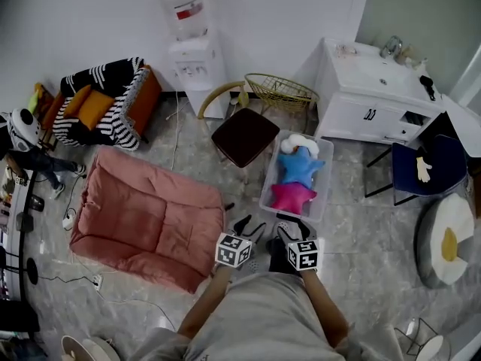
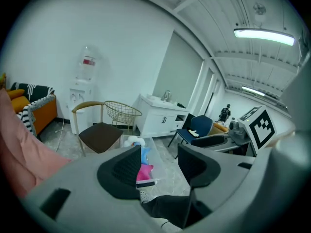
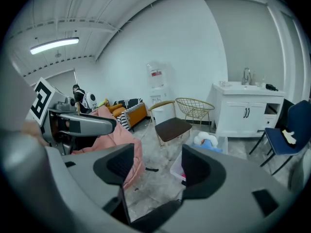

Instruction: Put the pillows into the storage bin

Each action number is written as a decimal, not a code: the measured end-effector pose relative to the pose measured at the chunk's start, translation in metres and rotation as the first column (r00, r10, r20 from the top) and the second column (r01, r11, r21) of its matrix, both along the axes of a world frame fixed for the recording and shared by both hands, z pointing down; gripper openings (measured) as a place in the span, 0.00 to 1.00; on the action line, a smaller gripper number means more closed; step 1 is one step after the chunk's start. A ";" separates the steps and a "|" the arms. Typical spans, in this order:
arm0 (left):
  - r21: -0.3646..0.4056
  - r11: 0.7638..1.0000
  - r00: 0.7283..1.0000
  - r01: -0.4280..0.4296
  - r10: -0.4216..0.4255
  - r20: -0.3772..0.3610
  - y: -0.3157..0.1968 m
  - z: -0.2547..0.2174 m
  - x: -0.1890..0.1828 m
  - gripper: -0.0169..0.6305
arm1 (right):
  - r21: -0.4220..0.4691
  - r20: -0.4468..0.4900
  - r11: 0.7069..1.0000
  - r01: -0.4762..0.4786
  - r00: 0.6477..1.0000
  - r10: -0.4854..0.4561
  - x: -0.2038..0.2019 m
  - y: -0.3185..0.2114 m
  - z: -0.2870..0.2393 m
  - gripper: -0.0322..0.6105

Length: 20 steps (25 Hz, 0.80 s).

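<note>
A clear storage bin [image 1: 272, 173] stands on the floor just ahead of me. It holds a white pillow [image 1: 299, 143], a blue star pillow [image 1: 298, 167] and a pink star pillow [image 1: 292, 196]. My left gripper [image 1: 250, 226] and right gripper [image 1: 291, 228] hover side by side just short of the bin's near end, both open and empty. In the left gripper view the left gripper [image 2: 159, 159] frames the pink pillow [image 2: 145, 171] and blue pillow [image 2: 146, 154]. In the right gripper view the right gripper [image 3: 155, 164] has the bin [image 3: 176, 168] and white pillow [image 3: 205, 140] beyond it.
A big pink floor cushion [image 1: 146, 216] lies to the left. A brown-seat chair [image 1: 244, 135] and wire basket [image 1: 280, 91] stand behind the bin. A white sink cabinet [image 1: 376, 89], blue chair [image 1: 428, 164] and egg-shaped pillow [image 1: 449, 239] are at the right; a striped sofa [image 1: 105, 100] is at far left.
</note>
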State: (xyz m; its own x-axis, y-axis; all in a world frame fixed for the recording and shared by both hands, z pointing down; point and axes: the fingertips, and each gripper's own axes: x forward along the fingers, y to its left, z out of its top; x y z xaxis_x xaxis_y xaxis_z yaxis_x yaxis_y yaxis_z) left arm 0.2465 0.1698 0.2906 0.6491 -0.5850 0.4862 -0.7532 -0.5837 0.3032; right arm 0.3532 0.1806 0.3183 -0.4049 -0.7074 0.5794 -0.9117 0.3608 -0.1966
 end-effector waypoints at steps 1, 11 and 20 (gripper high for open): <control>-0.007 1.000 1.000 0.013 -0.013 -0.006 0.003 0.001 -0.005 0.38 | 0.003 0.001 1.000 0.002 1.000 -0.002 -0.002 0.003 -0.001 0.52; -0.008 0.997 0.995 0.080 -0.080 -0.058 0.015 0.004 -0.017 0.30 | 0.007 0.014 0.998 -0.063 0.998 0.063 0.014 0.023 0.005 0.43; 0.002 0.992 0.991 0.122 -0.122 -0.054 0.025 0.004 -0.019 0.10 | 0.012 0.000 0.991 -0.135 0.991 0.135 0.032 0.023 0.008 0.27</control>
State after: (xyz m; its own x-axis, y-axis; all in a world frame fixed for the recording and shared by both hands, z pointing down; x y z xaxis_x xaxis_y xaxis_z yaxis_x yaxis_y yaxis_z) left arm 0.2276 0.1948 0.2942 0.5976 -0.6641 0.4492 -0.8018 -0.4899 0.3423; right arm 0.3853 0.2033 0.3262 -0.3049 -0.7625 0.5706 -0.9523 0.2368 -0.1924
